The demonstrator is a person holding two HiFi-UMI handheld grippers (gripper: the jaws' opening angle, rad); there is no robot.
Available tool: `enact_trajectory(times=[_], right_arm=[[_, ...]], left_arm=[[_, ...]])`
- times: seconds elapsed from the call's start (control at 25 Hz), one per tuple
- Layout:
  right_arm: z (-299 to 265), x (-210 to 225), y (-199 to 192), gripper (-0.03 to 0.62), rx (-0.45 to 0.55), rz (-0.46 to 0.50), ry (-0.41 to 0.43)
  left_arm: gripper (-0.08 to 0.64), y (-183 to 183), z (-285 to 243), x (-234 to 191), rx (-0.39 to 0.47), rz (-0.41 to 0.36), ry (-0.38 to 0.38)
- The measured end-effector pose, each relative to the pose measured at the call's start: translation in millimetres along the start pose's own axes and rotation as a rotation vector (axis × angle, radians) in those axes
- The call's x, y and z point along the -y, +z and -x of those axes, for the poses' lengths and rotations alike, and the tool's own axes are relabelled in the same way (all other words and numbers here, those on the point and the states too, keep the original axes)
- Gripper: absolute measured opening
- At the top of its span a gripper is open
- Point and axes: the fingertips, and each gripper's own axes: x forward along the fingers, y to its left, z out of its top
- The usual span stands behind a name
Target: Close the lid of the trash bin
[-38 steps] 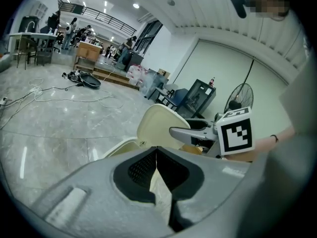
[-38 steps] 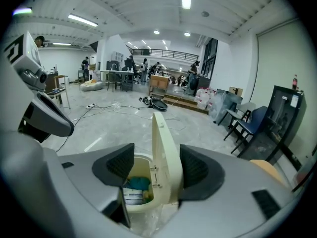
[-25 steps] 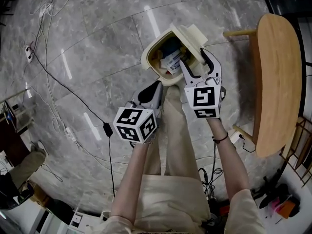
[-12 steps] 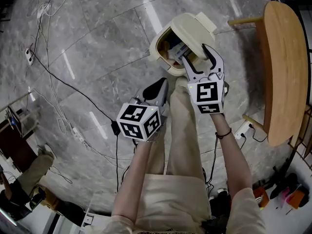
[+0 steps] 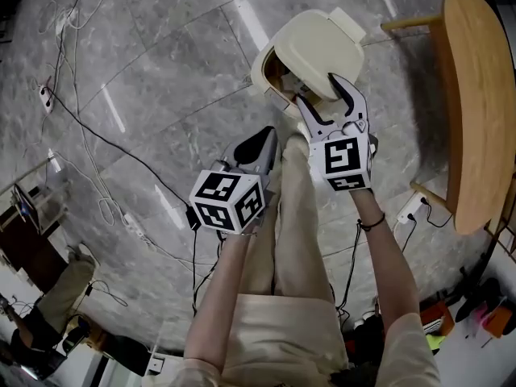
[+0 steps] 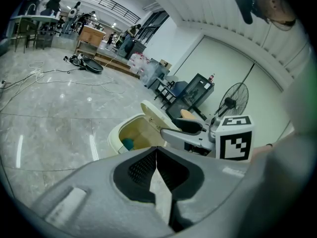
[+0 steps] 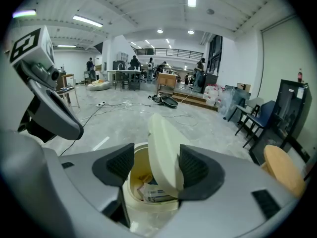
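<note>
A cream trash bin (image 5: 264, 72) stands on the grey floor ahead of the person's legs. Its lid (image 5: 316, 51) is tilted about halfway over the opening. Paper rubbish (image 7: 151, 192) shows inside the bin (image 7: 130, 200). My right gripper (image 5: 318, 93) is open at the lid's near edge. In the right gripper view the lid (image 7: 164, 148) stands between the jaws, close against the right-hand pad (image 7: 194, 166). My left gripper (image 5: 260, 140) is shut, empty, held back to the left of the bin. The left gripper view shows its shut jaws (image 6: 156, 155), the bin (image 6: 130, 135) and the lid (image 6: 154, 114).
A round wooden table (image 5: 477, 95) stands to the right. Cables (image 5: 121, 160) run across the floor on the left, and a power strip (image 5: 411, 208) lies near the table leg. The person's legs (image 5: 282, 216) are below the bin. Chairs and a fan (image 6: 233, 98) stand far behind.
The lid has swung down from nearly upright to partly over the opening, with the right gripper following it forward. The left gripper has stayed shut in about the same place.
</note>
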Motion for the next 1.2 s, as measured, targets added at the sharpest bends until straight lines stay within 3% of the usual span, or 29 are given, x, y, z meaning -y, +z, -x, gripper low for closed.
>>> enact_trajectory(times=[0.2,0.52,0.68,1.0,1.12,1.2], right_arm=[[-9,-17,-14,0.284,0.015,0.042,0.065],[-21,-43,-39,0.284,0.029,-0.065,0.215],[-27,-46,-46,0.271,0.036,-0.120,0.252],[-35,-39,-57,0.180,0.043,-0.183,0.267],[-39,-33,-62,0.077,0.038,-0.163,0.237],[-42,-33,-65,0.054,0.023,-0.139,0.236]], left_arm=[[0.023,-9,-13,-9,0.014,0.017,0.014],[0.023,-19,-32,-17,0.027,0.040,0.038],[0.023,-22,-44,-16,0.029,0.046,0.038],[0.023,-28,-57,-22,0.021,0.053,0.049],[0.023,-28,-63,-22,0.018,0.056,0.049],[0.023,-28,-67,-22,0.017,0.054,0.047]])
